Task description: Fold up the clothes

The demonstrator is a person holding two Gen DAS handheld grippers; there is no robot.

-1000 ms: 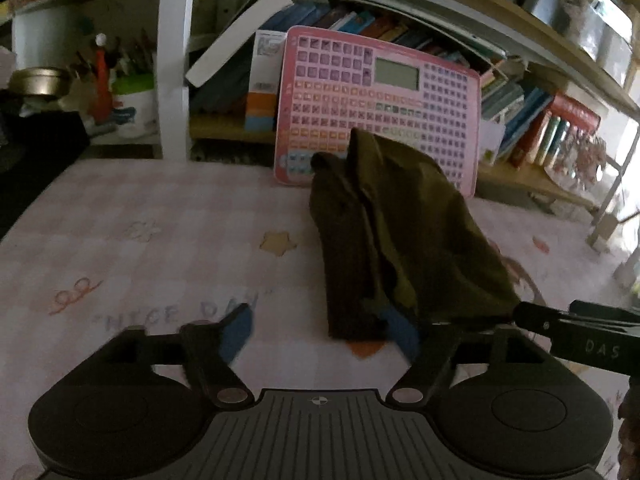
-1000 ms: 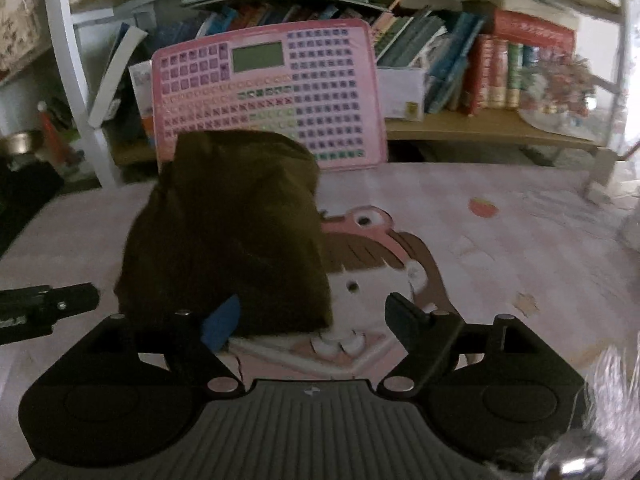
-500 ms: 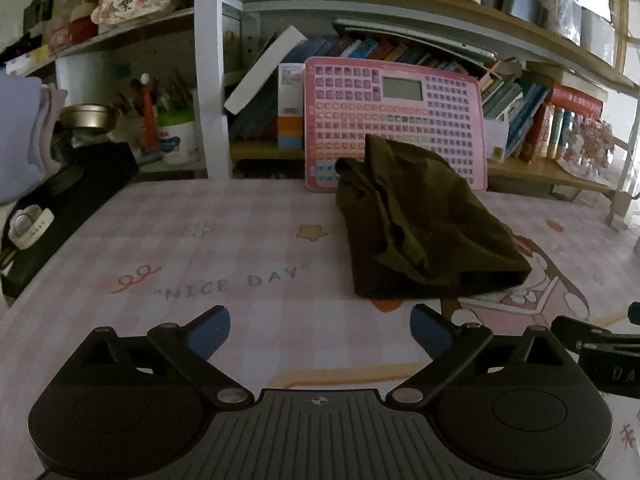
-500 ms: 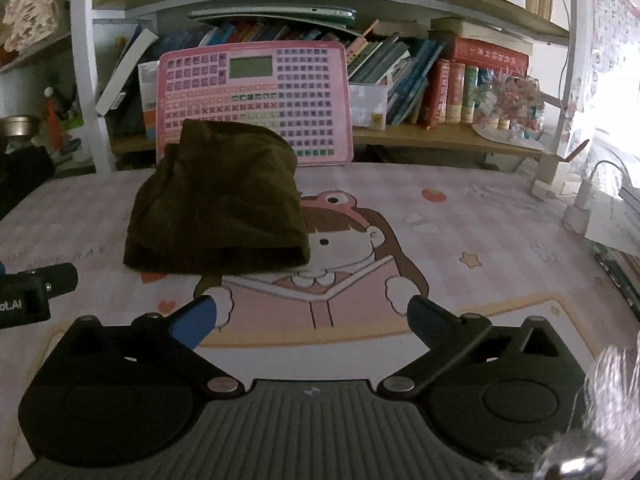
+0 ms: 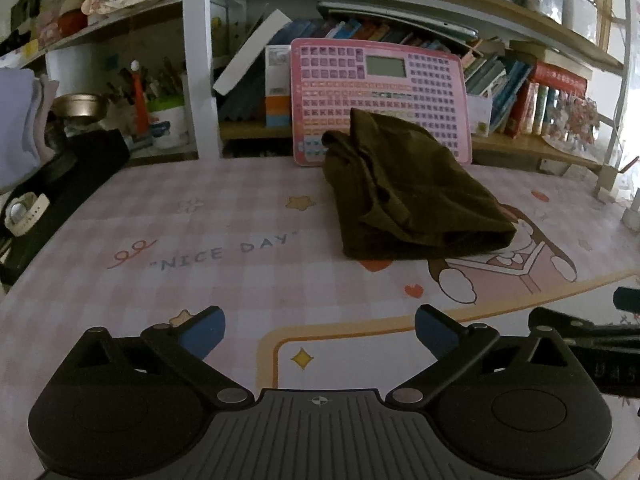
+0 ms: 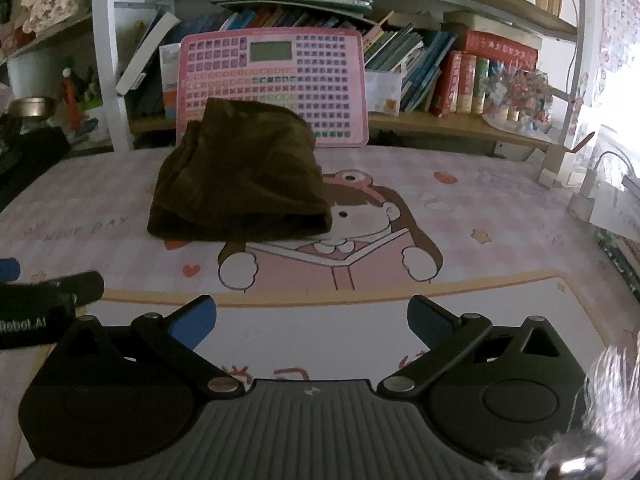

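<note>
Garment (image 5: 412,196) folded, lying free on tabletop (image 5: 224,240); left gripper (image 5: 318,330) opening, right gripper (image 6: 312,316) spread, both empty, clear of cloth

Folded garment (image 5: 408,196) lies on the table (image 5: 224,216) — toy keyboard (image 5: 378,96) behind it.

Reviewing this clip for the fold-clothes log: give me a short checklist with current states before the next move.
1. Left gripper open, nothing between its fingers: ok; jaws still opening.
2. Right gripper open and empty: ok.
3. Dark olive garment lying folded on the table mat, clear of both grippers: ok.
4. Garment's far edge free of the pink keyboard toy: cannot tell.
5. Fold edges neatly aligned: not ok, left side looks bunched.
</note>
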